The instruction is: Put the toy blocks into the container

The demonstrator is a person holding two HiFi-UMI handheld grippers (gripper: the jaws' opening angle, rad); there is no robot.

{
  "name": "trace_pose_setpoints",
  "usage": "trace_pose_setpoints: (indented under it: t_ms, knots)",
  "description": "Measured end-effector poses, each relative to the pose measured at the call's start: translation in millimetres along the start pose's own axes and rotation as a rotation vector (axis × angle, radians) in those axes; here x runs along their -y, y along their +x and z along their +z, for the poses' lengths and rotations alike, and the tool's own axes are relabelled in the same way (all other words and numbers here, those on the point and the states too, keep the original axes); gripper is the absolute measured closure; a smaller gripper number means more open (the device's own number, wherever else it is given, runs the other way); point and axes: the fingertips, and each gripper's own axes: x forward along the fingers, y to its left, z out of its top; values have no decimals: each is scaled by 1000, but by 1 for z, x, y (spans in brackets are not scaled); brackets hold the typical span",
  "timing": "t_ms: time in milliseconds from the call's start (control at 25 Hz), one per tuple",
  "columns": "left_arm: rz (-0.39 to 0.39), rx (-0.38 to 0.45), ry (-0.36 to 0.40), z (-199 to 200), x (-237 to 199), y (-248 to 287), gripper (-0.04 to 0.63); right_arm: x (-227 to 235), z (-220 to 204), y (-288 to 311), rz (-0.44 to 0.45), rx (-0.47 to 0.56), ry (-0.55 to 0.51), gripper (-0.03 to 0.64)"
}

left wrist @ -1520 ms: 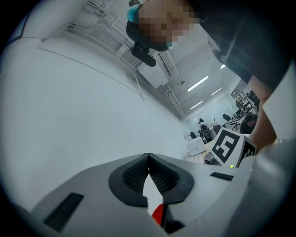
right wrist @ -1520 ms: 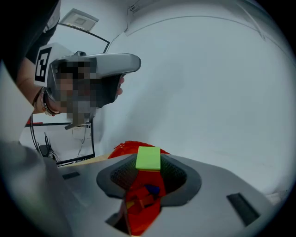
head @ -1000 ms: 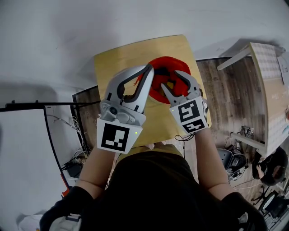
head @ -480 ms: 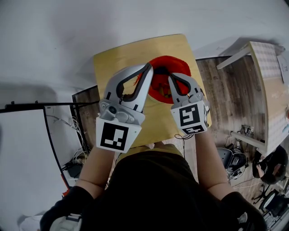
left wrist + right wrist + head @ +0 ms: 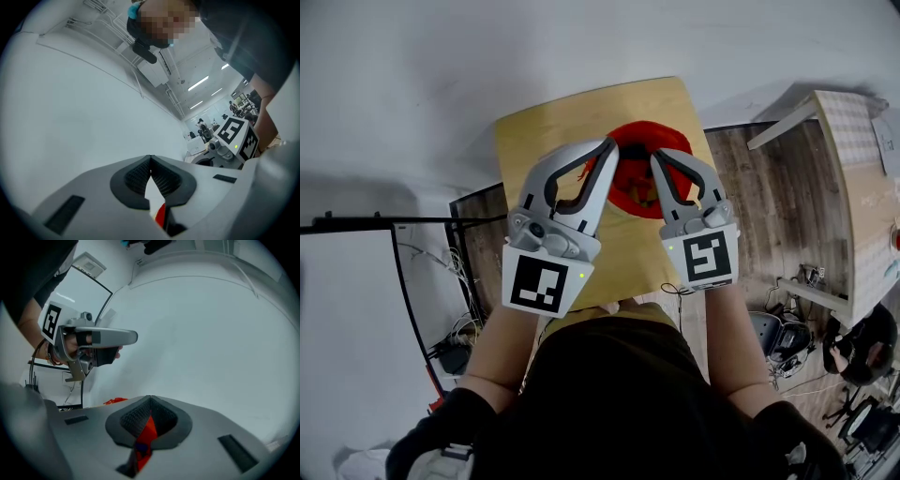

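Red round container [image 5: 630, 187] near our wooden desk's [image 5: 544, 131] far edge; left gripper [image 5: 609, 146] closed, right gripper [image 5: 657, 157] just closed on nothing.

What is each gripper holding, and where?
Nothing, it seems: the left gripper and the just-closed right gripper are shut tip to tip; the red behind looks like the container below.

Container [image 5: 642, 139]: stands on the small table [image 5: 539, 141], in its far right part.
Left gripper [image 5: 611, 143]: at the container's left edge, over the table.
Right gripper [image 5: 657, 158]: at the container's near right edge, with the rim between its jaws.
Second table [image 5: 862, 187]: well right of the container.
Cables [image 5: 455, 347]: on the floor, well to the container's near left.
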Motion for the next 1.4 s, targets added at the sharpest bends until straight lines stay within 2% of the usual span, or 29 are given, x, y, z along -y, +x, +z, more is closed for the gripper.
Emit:
trace_pose_setpoints:
  t_ms: [200,600,920,1400]
  knots:
    - [34,28,11,13,-8,-7,584,10,49,-20,-87,147,1,586]
    - [59,57,55,35,-20,-33,584,-2,136,-52,-126,347,-88,586]
    - [111,23,74,32,-36,-53,584,-26,146,-41,-41,377,-63,586]
    - [310,-94,123,18,-95,-140,584,-111,175,13,196,448,-6,586]
